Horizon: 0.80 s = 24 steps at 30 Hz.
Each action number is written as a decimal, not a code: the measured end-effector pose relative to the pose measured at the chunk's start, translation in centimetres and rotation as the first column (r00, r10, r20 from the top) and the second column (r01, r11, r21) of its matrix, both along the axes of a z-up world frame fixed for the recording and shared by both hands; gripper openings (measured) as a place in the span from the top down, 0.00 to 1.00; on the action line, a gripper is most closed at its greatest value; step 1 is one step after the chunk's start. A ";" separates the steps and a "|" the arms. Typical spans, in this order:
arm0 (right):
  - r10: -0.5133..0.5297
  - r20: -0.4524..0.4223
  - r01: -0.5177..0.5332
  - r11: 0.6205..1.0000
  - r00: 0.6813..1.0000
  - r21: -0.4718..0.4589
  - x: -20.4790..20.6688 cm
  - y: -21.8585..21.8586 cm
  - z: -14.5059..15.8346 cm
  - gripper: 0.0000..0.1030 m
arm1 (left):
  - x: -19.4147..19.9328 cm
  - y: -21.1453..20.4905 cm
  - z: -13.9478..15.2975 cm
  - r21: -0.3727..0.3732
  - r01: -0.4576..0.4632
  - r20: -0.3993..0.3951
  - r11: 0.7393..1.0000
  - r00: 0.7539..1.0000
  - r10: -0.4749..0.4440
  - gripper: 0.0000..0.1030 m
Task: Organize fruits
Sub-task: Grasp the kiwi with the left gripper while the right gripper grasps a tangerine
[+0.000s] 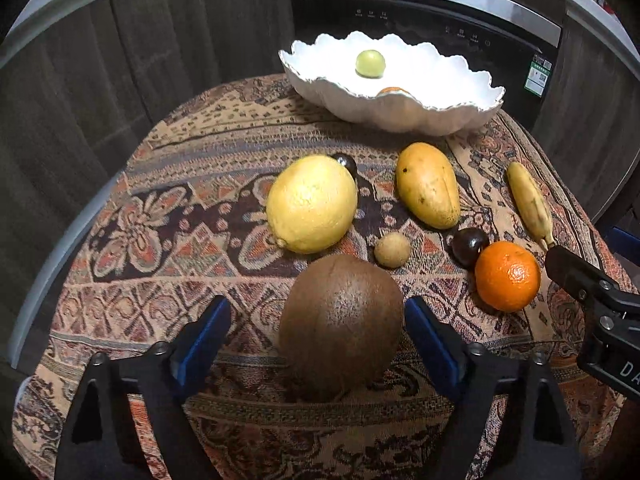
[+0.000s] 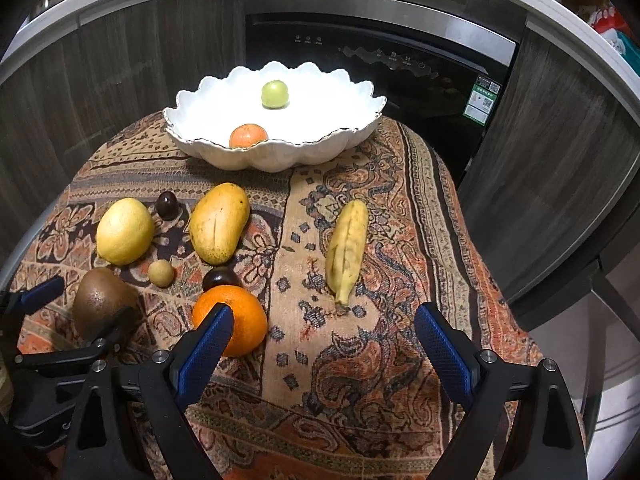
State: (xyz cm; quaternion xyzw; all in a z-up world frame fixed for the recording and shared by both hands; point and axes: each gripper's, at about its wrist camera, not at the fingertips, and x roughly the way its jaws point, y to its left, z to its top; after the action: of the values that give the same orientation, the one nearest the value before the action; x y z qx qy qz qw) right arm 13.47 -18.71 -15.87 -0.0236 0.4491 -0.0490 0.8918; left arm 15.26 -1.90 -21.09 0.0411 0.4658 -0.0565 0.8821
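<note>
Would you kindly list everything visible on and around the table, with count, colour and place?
Scalloped ceramic bowl: one, white, far end of table.
Small round green fruit: one, in bowl.
Small orange citrus: one, in bowl, near rim.
Large lemon-like fruit: one, yellow, left.
Mango: one, yellow-orange, centre.
Banana: one, yellow, right.
Dark round fruits: two, one behind lemon-like fruit, one touching orange.
Orange: one, near.
Small tan ball fruit: one, centre.
Brown kiwi: one, between left jaws.
Patterned tablecloth: one, multicoloured.
Black appliance: one, behind.
Left gripper: blue pads, open.
Right gripper: blue pads, open.
</note>
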 end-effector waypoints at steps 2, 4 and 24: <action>0.006 0.000 -0.006 1.000 1.000 0.005 0.0 0.2 -0.1 0.10 | 0.1 -0.1 -0.3 -0.007 0.004 -0.011 1.000 1.000 -0.004 0.24; 0.013 0.000 -0.013 1.000 1.000 0.018 0.0 0.3 -0.2 0.10 | 0.1 -0.2 -0.6 -0.013 0.010 -0.021 1.000 1.000 -0.011 0.31; 0.092 -0.045 -0.087 0.990 0.995 0.110 1.5 2.6 -1.8 0.17 | -0.5 2.1 0.4 -0.084 -0.015 -0.034 0.996 0.999 0.012 0.46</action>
State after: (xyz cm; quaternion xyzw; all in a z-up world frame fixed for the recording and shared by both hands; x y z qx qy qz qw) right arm 14.96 -16.09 -17.70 0.0031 0.4716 0.0159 0.8816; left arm 14.72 0.21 -20.73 0.0000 0.4781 -0.0709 0.8754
